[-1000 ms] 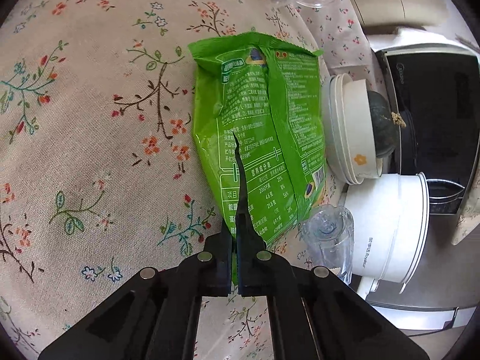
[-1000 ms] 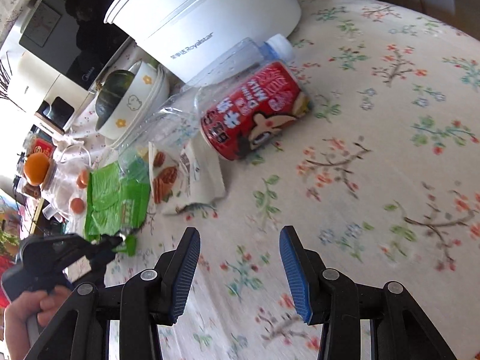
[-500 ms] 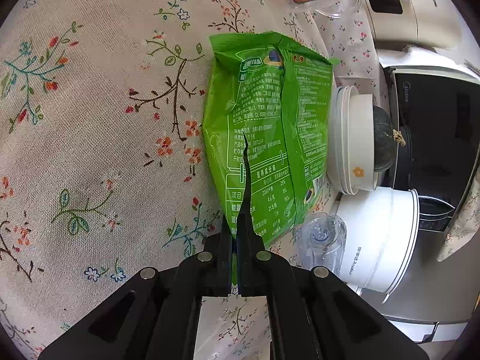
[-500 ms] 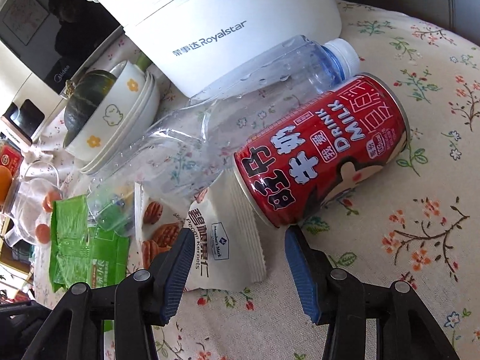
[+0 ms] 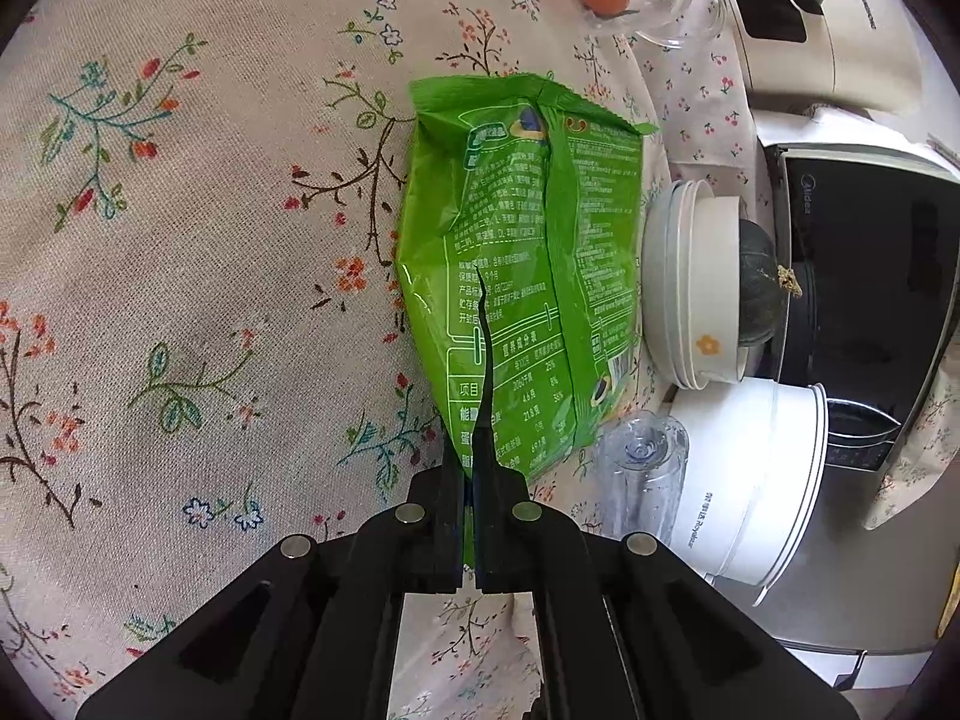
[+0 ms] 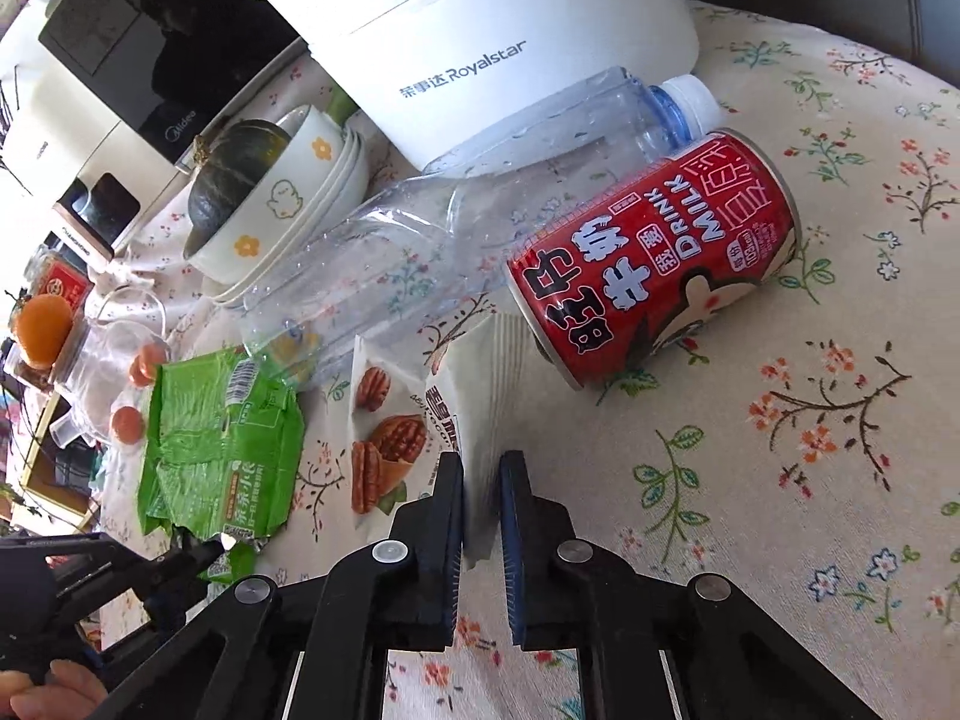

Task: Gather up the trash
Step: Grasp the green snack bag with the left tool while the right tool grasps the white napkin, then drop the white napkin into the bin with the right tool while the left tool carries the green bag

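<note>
The table is covered by a matt, coarsely woven floral cloth (image 5: 198, 276), on which a glossy, crinkled green plastic-film bag (image 5: 516, 252) and a smooth white pecan packet (image 6: 462, 420) of film-like wrap lie. A clear, dented plastic bottle (image 6: 480, 204) and a glossy printed red metal can (image 6: 654, 258) rest beside a smooth white plastic pot (image 6: 480, 36) and glazed ceramic bowls (image 6: 288, 216). Both grippers, the left gripper (image 5: 474, 480) and right gripper (image 6: 480, 480), are of matt black plastic with bright metal pins, the right with ribbed blue pads (image 6: 510, 510).
</note>
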### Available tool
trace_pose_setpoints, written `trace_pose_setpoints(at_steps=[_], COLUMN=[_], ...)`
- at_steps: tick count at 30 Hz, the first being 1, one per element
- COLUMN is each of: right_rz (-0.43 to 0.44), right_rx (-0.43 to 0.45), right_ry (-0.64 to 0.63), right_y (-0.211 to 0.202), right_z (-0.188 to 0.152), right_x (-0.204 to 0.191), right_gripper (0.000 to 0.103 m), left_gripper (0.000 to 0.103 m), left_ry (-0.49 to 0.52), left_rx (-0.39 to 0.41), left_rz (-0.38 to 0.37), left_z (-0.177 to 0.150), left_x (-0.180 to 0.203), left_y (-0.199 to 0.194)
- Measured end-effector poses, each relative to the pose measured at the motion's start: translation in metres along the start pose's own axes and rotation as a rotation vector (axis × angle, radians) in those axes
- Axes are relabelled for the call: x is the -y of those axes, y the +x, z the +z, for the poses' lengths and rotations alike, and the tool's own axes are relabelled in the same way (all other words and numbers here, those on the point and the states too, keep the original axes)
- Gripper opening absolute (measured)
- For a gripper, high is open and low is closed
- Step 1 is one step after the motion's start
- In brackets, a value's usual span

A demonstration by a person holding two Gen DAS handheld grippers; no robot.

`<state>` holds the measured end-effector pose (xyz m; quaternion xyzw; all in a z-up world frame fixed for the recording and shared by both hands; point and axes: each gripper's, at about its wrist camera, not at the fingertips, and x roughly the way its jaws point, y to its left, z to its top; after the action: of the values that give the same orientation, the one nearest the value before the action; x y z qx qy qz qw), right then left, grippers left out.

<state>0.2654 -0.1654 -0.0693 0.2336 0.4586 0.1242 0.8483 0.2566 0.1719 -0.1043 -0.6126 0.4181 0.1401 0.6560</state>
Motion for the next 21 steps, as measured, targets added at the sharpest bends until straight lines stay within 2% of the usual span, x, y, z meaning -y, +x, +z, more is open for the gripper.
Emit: trace_pose_setpoints(at_steps=[8, 15, 21], right_rz=[-0.004, -0.009, -0.021], right_rx=[0.015, 0.039, 0.078], right_ry=[-0.018, 0.021, 0.037], right_y=[-0.029, -0.062, -0.104], right_z=[-0.013, -0.020, -0.021], right_x=[0.009, 0.028, 0.041], right_gripper=[0.010, 0.010, 0.010], left_gripper=[0.000, 0.000, 0.000], left_ry=[0.107, 0.183, 0.281], left_rx=[0.084, 0.082, 0.061], left_rz=[-0.056, -0.129, -0.285], left_z=[-0.014, -0.030, -0.045], left_x=[0.019, 0.034, 0.057], left_y=[-0.044, -0.071, -0.102])
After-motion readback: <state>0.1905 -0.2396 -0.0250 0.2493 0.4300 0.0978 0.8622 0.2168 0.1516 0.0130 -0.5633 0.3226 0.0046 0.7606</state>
